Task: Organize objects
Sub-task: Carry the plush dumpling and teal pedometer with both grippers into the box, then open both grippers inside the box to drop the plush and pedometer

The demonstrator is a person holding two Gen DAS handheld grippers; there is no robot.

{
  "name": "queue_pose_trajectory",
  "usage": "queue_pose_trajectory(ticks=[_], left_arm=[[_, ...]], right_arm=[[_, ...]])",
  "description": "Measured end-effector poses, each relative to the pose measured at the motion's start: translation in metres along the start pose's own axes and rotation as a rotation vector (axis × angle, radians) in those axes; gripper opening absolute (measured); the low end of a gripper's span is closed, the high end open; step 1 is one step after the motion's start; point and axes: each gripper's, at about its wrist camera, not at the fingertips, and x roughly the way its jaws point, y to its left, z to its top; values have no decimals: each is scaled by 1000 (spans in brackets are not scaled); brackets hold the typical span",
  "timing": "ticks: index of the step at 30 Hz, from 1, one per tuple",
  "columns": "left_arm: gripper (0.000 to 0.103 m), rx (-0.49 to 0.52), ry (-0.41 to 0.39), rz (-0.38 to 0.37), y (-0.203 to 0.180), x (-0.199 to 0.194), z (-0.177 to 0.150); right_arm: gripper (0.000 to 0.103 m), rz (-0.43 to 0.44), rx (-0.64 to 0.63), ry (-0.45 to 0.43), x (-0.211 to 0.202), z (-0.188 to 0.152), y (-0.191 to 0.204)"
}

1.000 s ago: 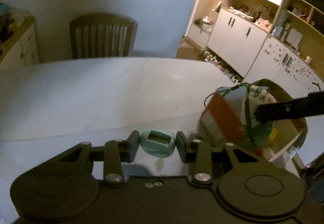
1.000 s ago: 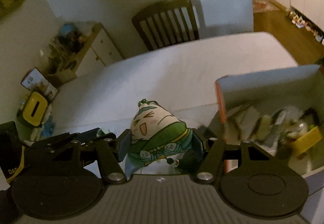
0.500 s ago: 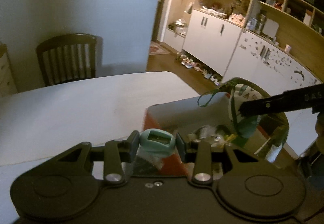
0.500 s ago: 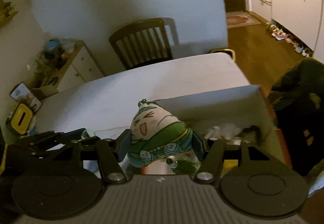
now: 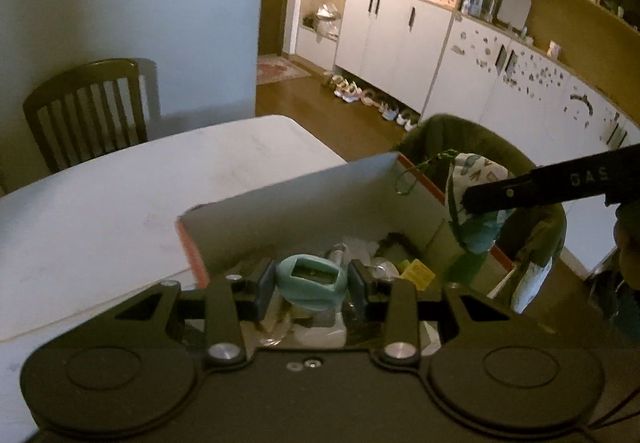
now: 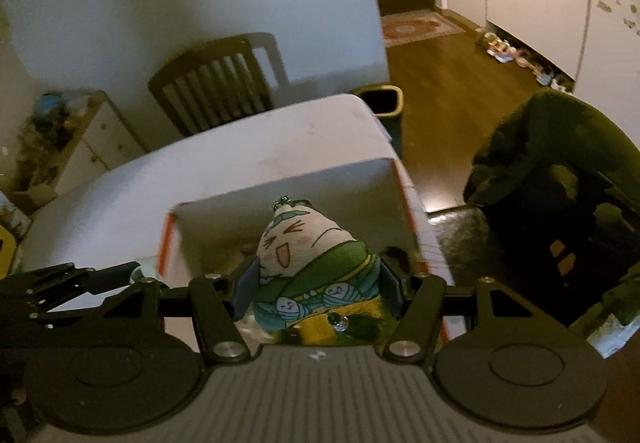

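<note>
Counter (image 5: 120,211): a white top is carrying the box at its near corner; a dark slatted chair (image 5: 86,107) is standing at the far side.
Box (image 5: 288,203): an open carton with pale inner walls and an orange edge is sitting under both claws; loose clutter is lying on its floor.
Right claw (image 6: 316,283): it is closing on a plush dumpling toy (image 6: 308,263), squeezing its green lower half, and is hanging above the box's right part.
Left claw (image 5: 310,285): it is pinching a small teal holder (image 5: 312,281) between its pads, over the near left part of the box.
Risk, toy: released from this height, the soft toy could, in my judgement, bounce off the clutter or catch its green cord (image 5: 424,171) on the rim.
Risk, holder: the left claw is gripping only the rounded sides, so the holder may slip or twist as the grip loosens; the two claws are working close together and could knock each other.
Hidden: the box's near wall is lying behind the claw bodies; its contents are dim and blurred, and I cannot name them. What the teal holder really is stays unclear.
</note>
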Motion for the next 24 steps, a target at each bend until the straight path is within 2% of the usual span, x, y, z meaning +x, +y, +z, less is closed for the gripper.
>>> queue_pose_trajectory(ticks=[6,15,24], left_arm=[[38,28,50,28,-13,29,-2],[38,33,95,68,-12,63,-1],[38,9,140,84,-9,89,-5]], right_arm=[[62,3,-6,41,23,-4,-17],[62,-2,-128,95,72,-12,-4],[62,-10,-184,134,109,-14,-1]])
